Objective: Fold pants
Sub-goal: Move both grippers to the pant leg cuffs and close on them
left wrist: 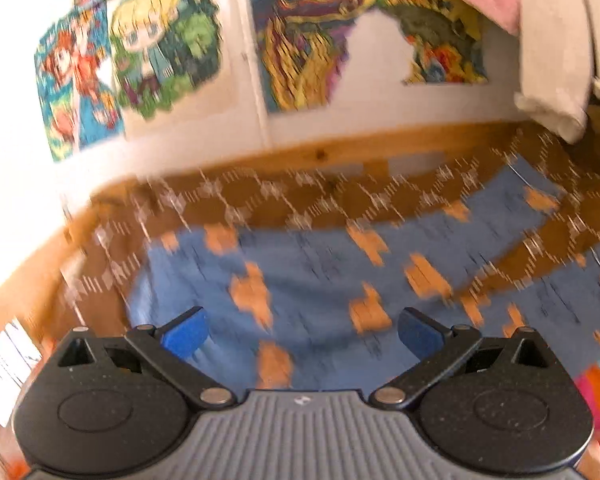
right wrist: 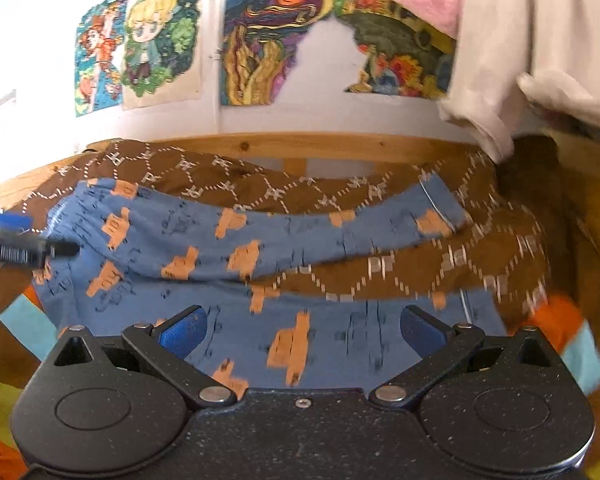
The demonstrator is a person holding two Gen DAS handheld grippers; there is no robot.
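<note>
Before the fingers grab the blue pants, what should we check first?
1. Left gripper open: ok, blue fingers spread, nothing between them.
2. Right gripper open: ok, also nothing held.
3. Blue pants spread out: ok, both legs lie apart on the brown blanket, with blanket showing between them.
4. Pants smooth: cannot tell, the left wrist view is blurred.
5. Hanging white cloth clear of the pants: ok, it hangs off to the side.
6. Fingers touching the fabric: cannot tell.
</note>
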